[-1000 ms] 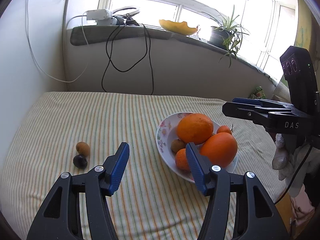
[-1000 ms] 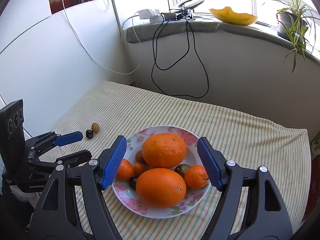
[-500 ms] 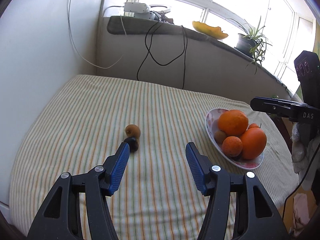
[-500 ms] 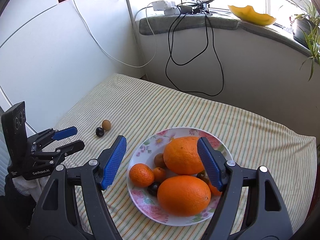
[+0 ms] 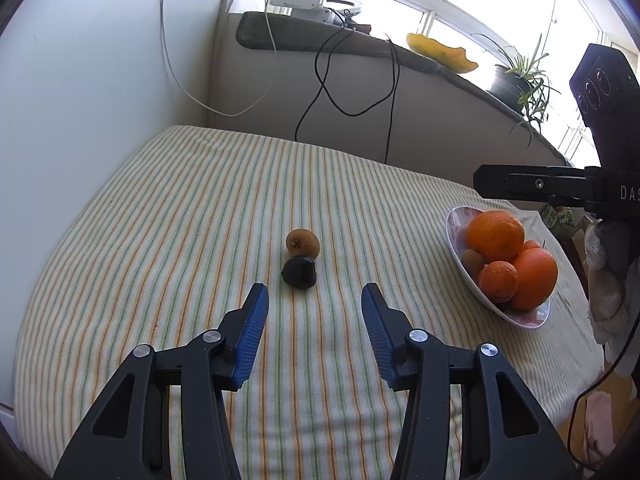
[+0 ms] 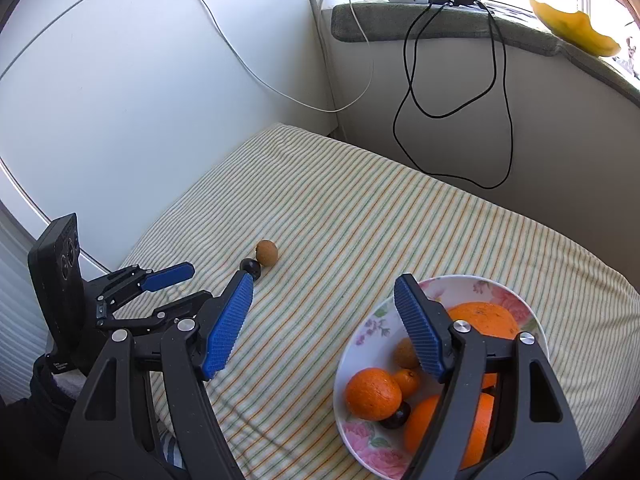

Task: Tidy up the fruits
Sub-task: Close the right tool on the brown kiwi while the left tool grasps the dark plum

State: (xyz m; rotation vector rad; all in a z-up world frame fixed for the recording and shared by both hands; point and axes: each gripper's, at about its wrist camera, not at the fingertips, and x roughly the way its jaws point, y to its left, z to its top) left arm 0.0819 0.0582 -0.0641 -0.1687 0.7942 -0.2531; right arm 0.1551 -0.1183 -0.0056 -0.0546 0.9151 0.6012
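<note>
A dark plum and a brown kiwi lie touching on the striped cloth, just ahead of my open, empty left gripper. They also show in the right wrist view, plum and kiwi. A floral plate holds oranges and small fruits. It is at the right in the left wrist view. My right gripper is open and empty, above the plate's left rim. The left gripper shows at the left there.
The striped cloth covers the table. White walls stand left and behind. A windowsill carries a power strip, hanging black cables, a melon rind and a potted plant. The table edge drops off at the right.
My left gripper swung left from the plate and now faces the plum and kiwi closely. My right gripper also shifted left, so the plate sits lower right in its view.
</note>
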